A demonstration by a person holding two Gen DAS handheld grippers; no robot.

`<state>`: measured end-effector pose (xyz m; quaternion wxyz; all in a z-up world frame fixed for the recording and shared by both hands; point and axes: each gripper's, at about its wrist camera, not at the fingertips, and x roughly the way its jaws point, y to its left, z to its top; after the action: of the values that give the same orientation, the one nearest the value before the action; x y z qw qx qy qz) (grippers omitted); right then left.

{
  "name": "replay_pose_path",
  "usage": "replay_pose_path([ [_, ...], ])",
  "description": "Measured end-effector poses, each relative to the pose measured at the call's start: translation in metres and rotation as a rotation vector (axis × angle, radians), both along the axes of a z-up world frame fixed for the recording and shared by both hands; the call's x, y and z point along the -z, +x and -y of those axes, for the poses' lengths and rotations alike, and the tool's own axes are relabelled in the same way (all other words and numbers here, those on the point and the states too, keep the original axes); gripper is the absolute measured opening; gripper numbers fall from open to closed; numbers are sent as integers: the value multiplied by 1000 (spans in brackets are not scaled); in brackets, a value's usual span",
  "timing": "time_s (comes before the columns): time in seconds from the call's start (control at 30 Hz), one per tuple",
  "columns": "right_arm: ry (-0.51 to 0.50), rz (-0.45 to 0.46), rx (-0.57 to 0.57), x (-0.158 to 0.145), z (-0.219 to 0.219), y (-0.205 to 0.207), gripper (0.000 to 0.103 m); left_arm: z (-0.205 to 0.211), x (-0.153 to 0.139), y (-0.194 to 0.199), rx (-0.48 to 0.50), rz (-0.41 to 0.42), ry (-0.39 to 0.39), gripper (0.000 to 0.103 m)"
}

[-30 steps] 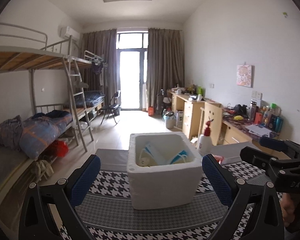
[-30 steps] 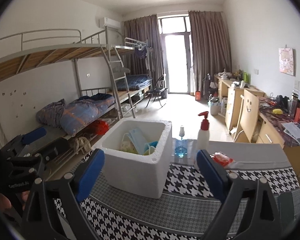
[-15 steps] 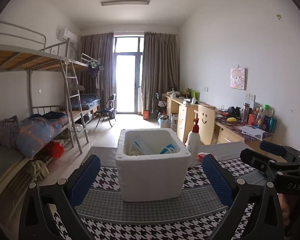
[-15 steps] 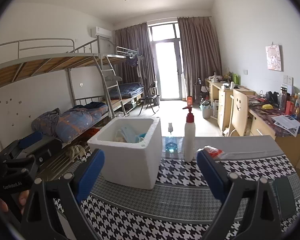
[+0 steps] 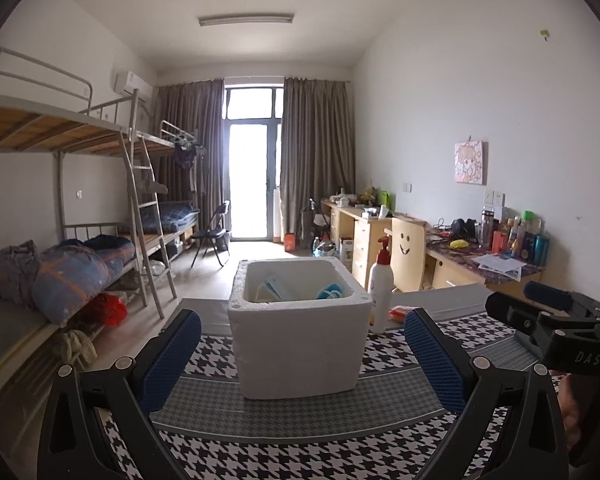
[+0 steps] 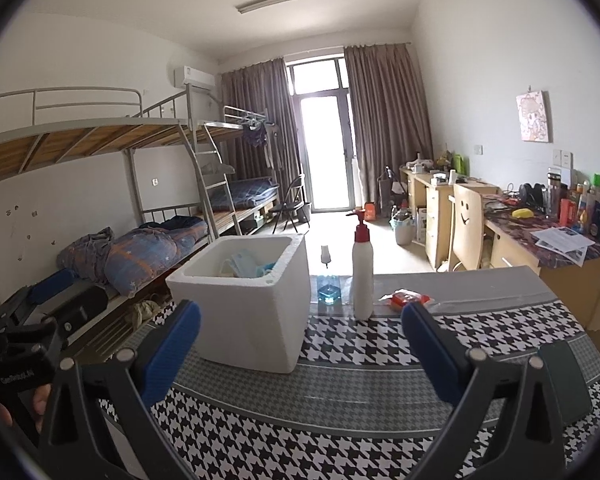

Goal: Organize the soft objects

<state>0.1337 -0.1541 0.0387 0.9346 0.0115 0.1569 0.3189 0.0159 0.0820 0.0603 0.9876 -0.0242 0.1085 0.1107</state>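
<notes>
Here the foam box (image 6: 244, 300) sits ahead-left of the opening, empty right hand-held gripper (image 6: 300, 344)

Place: a shared dormitory room.
Beds: metal bunk beds (image 5: 80, 184) with a ladder (image 5: 148, 216) line one wall; rolled quilts (image 6: 148, 254) lie on the lower bunk.
Study side: wooden desks (image 5: 364, 228) and a chair with a smiley face (image 6: 466, 220) run along the opposite wall, cluttered with bottles and papers.
Far end: a glass balcony door (image 5: 252, 184) between long curtains (image 5: 318, 152).
Fittings: a wall air conditioner (image 6: 194, 78) and a ceiling tube light (image 5: 246, 20).
</notes>
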Motion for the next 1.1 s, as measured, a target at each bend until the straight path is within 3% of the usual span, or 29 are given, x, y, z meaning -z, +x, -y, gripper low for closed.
replay_pose_path([
  [0.37, -17, -40, 33, 23, -3, -4, 102, -3, 17, -2, 0, -9, -13, 102],
  [0.63, -38, 58, 84, 30, -4, -21, 102, -6, 25, -3, 3, -18, -36, 102],
  [1.1, -17, 83, 46, 39, -2, -33, 102, -5, 41, -5, -8, -50, -55, 102],
])
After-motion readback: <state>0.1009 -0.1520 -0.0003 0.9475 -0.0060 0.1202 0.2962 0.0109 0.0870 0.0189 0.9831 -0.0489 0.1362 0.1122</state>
